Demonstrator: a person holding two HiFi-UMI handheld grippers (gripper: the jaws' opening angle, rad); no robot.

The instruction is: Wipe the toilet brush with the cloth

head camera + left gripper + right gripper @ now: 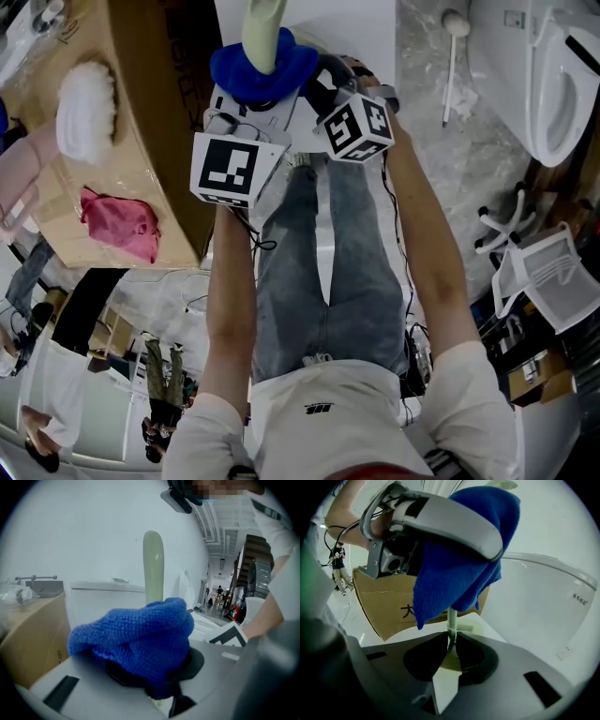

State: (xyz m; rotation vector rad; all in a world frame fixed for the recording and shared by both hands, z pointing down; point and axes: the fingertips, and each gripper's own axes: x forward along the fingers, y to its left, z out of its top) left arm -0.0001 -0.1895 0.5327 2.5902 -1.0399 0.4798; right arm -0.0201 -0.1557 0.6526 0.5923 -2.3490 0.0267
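The toilet brush's pale green handle (262, 33) stands upright at the top of the head view, with the blue cloth (264, 73) bunched around it. My left gripper (255, 96) is shut on the cloth (140, 639), and the handle (153, 569) rises just behind the bunch. Right beside it, my right gripper (317, 86) is lower on the brush. Its jaws (451, 641) are shut on the thin green shaft (451, 620), under the hanging cloth (459, 564). The brush head is hidden.
A large cardboard box (141, 112) stands at left with a white fluffy item (84, 108) and a pink cloth (122, 225) on it. A toilet (562, 84) is at upper right, a white long-handled tool (455, 56) on the floor, a white wire rack (553, 272) at right.
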